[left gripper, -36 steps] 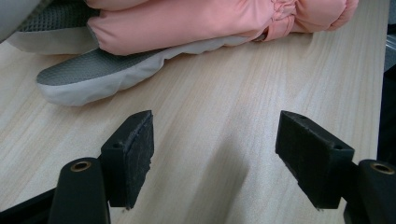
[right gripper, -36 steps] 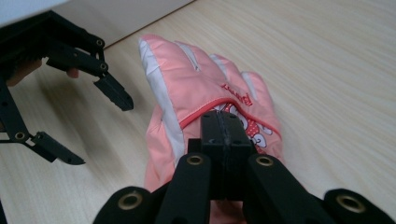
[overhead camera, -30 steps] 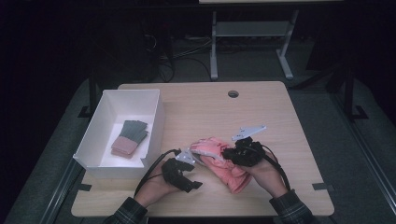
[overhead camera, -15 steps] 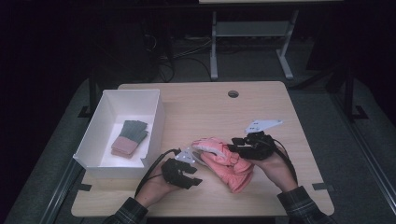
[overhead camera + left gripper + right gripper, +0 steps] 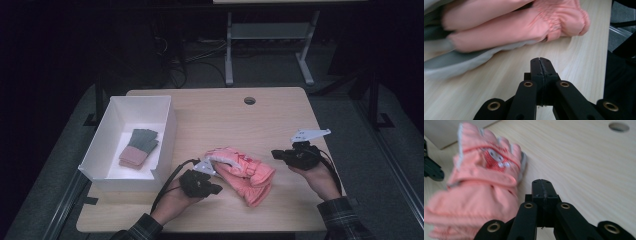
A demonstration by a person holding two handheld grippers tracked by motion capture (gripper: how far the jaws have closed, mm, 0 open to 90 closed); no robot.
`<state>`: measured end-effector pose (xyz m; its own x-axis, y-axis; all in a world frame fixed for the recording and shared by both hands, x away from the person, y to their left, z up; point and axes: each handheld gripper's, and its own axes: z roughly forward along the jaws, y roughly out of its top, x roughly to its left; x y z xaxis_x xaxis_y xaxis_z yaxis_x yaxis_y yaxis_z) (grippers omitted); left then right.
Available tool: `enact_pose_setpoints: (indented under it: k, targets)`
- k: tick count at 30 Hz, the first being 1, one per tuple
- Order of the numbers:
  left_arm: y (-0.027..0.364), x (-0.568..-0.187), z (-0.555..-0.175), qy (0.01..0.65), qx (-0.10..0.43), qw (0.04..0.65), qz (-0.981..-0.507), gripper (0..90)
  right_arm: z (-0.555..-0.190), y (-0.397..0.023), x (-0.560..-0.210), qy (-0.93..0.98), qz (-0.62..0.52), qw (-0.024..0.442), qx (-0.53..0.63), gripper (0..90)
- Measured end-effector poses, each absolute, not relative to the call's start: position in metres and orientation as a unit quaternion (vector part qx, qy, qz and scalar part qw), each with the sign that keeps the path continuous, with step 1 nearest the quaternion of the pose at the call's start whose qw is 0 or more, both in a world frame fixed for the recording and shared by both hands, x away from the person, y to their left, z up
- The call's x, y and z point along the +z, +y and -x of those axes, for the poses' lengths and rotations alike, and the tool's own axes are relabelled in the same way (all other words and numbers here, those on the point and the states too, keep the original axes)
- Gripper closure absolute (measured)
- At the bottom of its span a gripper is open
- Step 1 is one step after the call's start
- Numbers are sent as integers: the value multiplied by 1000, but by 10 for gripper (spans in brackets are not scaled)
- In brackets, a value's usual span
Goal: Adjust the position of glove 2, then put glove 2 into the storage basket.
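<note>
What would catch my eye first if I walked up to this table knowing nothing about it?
Most likely the bright pink gloves, stacked near the front middle of the wooden table. On either side of them a person holds a black hand-held gripper: the left hand-held gripper right beside the gloves, the right hand-held gripper a little apart from them, both with jaws shut on nothing. To the left stands a white box with a folded green and pink cloth inside.
</note>
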<state>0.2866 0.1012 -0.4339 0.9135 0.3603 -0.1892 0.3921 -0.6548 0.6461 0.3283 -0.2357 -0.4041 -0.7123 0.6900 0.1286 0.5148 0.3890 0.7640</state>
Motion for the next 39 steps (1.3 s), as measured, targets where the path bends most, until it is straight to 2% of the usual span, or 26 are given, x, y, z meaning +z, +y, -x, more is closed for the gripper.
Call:
enact_pose_setpoints:
  k: [10,16,39]
  targets:
    - [60,-441,-278,177,-35,355,-917,898,-329,-241,-433,840,-365,75,394,900]
    - [51,-446,-280,174,-32,347,-921,898,-332,-235,-443,848,-368,50,378,900]
    - [49,-450,-287,182,-24,344,-921,899,-314,-224,-432,854,-331,32,400,900]
